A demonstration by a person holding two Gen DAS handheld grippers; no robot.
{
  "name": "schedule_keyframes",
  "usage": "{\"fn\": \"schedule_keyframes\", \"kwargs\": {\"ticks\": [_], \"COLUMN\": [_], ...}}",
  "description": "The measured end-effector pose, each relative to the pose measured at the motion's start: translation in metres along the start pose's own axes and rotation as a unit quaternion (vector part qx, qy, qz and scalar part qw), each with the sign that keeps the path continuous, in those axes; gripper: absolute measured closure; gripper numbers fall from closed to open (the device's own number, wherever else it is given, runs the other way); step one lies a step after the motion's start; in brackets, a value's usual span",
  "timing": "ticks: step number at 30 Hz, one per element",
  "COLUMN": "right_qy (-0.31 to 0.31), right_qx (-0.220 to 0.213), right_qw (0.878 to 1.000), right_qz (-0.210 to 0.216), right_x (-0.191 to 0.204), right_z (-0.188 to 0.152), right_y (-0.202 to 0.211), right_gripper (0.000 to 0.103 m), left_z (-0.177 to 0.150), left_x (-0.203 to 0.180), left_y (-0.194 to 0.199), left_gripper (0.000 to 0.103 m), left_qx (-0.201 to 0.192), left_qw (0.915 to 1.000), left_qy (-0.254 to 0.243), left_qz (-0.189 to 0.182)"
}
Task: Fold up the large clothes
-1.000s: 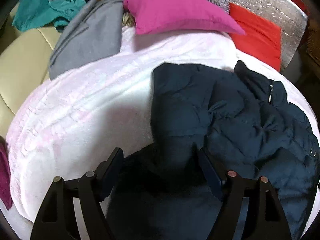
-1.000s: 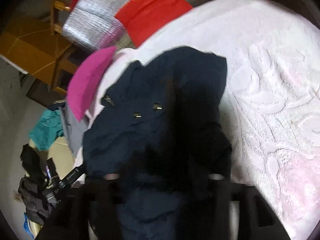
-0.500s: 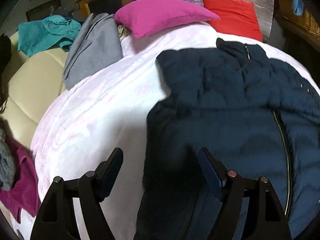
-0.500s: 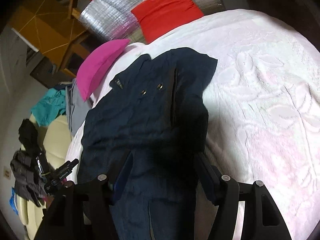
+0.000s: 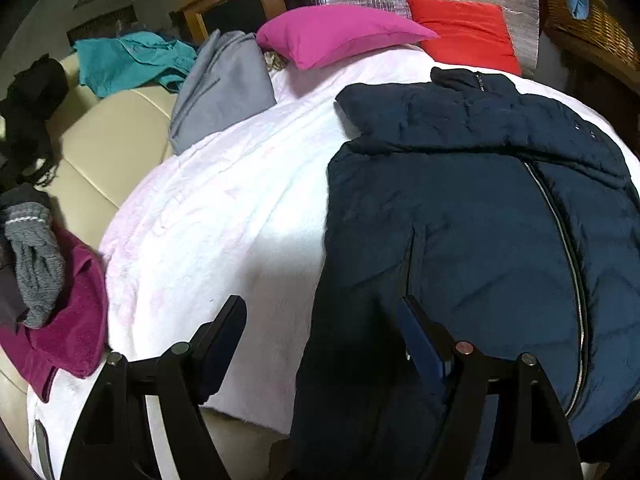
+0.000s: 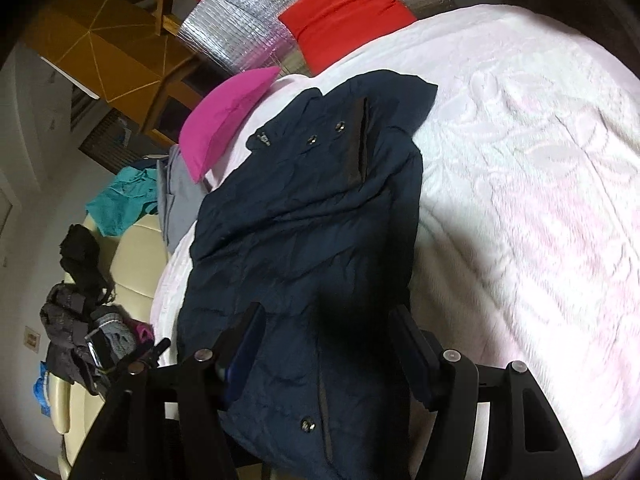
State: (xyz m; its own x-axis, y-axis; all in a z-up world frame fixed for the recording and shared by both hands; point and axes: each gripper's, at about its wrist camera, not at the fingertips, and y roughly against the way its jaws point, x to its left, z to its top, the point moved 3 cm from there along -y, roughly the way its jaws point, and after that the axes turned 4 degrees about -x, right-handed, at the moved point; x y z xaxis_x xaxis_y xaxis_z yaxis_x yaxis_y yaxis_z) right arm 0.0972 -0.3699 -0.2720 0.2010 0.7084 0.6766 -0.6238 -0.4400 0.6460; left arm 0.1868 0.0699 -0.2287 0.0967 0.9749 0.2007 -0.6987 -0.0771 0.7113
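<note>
A dark navy puffer jacket (image 5: 480, 220) lies spread on a pale pink-white blanket (image 5: 224, 208), zipper up and collar towards the pillows. Its hem hangs over the near bed edge. My left gripper (image 5: 320, 320) hovers open over the jacket's left lower edge; blanket shows between its left finger (image 5: 224, 332) and the fabric. In the right wrist view the same jacket (image 6: 304, 220) runs away from me, snaps showing near the collar. My right gripper (image 6: 326, 328) stands open above the hem, its pads apart from the cloth.
A magenta pillow (image 5: 340, 32) and a red pillow (image 5: 464, 28) lie at the bed's far end before a silver foil panel. A grey garment (image 5: 224, 88), a teal one (image 5: 128, 60), a maroon cloth (image 5: 68, 328) and a grey glove (image 5: 36, 256) sit left on a cream sofa (image 5: 104, 144).
Both grippers have drawn back towards the near bed edge, so more of the bed shows. The jacket, bunched a second ago, now lies flatter with its zipper visible. Jaw widths look unchanged.
</note>
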Motion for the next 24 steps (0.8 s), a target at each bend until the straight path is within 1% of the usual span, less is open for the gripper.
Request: {"fn": "schedule_keyframes", "kwargs": {"ticks": [3,6,8,15,20,24], "right_qy": [0.005,0.015,0.020,0.028,0.039,0.042], "right_qx": [-0.005,-0.010,-0.010,-0.001,0.008,0.015], "right_qw": [1.000,0.999,0.999,0.999,0.998,0.998], "right_qz": [0.016,0.029,0.036,0.047,0.050,0.049], "right_x": [0.009,0.019,0.026,0.042,0.049,0.051], "right_z": [-0.012,-0.027,-0.038,-0.074,-0.088,-0.093], "right_y": [0.007,0.014,0.018,0.025,0.024,0.021], "right_gripper": [0.035,0.035,0.035,0.035,0.035,0.035], "left_z": [-0.002,-0.002,-0.003,-0.004,-0.003,-0.004], "left_x": [0.000,-0.001,-0.002,0.001,0.003,0.004], "left_y": [0.013,0.026,0.031,0.036,0.035,0.034], "left_gripper": [0.025,0.025,0.025,0.025,0.025,0.025], "left_qx": [-0.023,-0.046,-0.053,-0.061,-0.062,-0.060], "left_qw": [0.9997,0.9989,0.9985,0.9981,0.9979,0.9980], "left_qy": [-0.003,-0.008,-0.012,-0.007,0.000,0.002], "left_qz": [0.008,0.002,-0.001,-0.013,-0.019,-0.019]}}
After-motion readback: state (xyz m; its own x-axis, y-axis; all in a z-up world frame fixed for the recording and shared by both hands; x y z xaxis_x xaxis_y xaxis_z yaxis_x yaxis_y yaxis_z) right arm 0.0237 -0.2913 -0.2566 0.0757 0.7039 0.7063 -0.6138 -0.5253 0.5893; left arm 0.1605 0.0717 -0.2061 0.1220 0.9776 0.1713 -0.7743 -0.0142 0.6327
